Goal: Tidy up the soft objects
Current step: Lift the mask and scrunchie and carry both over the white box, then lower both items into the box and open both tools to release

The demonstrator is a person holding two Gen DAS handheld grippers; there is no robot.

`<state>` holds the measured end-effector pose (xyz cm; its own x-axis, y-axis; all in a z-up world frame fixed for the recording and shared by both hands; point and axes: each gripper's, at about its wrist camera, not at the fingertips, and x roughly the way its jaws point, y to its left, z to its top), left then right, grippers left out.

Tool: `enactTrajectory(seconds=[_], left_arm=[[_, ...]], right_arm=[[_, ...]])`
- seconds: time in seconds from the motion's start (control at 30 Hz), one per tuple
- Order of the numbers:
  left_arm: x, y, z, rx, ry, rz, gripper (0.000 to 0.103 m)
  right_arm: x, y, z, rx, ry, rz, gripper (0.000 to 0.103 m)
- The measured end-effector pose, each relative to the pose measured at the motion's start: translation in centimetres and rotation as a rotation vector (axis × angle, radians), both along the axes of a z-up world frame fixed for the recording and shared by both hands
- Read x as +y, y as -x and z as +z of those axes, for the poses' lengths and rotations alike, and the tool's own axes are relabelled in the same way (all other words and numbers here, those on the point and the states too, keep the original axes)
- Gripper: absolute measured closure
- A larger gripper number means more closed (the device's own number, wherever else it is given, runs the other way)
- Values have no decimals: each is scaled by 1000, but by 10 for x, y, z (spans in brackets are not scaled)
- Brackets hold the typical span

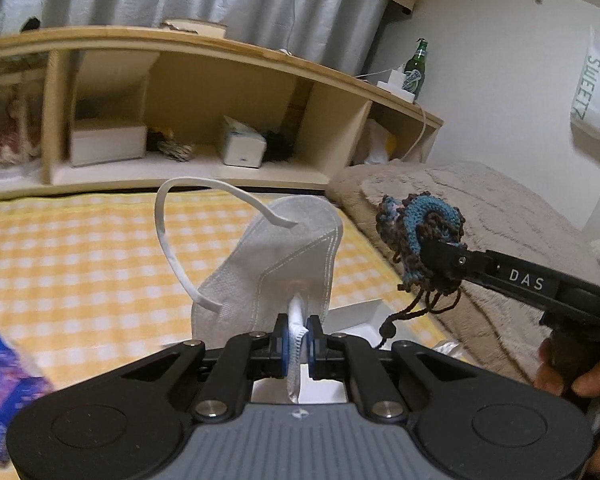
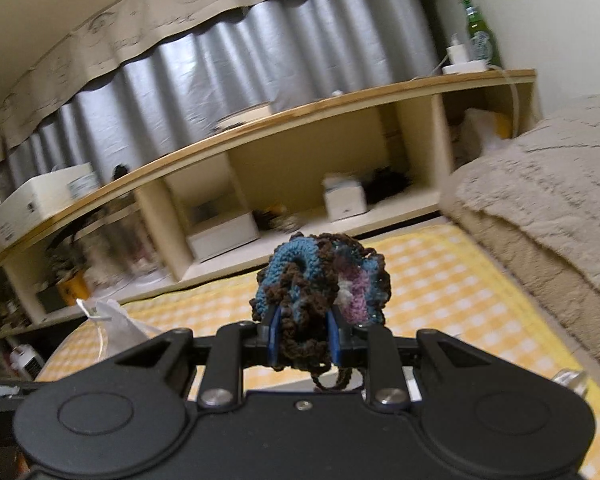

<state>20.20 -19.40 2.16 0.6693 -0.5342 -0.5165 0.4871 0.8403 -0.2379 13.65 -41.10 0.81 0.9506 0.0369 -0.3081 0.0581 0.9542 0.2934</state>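
green bottle [image 1: 417, 69], wooden shelf [image 1: 228, 46], silver curtain [image 2: 228, 76]

Location type: a lived-in room of a home, probably a bedroom. Indicators: a low wooden shelf unit [image 1: 204, 92] with open compartments holding small boxes and clutter; a pleated grey curtain [image 2: 228, 80] behind it; a yellow checked cloth [image 1: 80, 256]; a beige fluffy blanket [image 2: 540, 200]; a green bottle [image 1: 417, 68] on the shelf top.
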Motion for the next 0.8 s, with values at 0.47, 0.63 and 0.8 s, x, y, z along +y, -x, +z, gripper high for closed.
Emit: enactTrajectory(seconds=[0.47,0.63,0.8], left_arm=[[-40,-45,-89,261,20,-39,95],[-40,-55,-112,289,-62,-38,87],[-38,-60,-120,302,-76,-41,53]], right_arm=[[-46,-29,-42,135,-17,-116,78],[-51,-39,-58,195,-36,-111,78],[-49,-51,-68,236,-43,-87,78]])
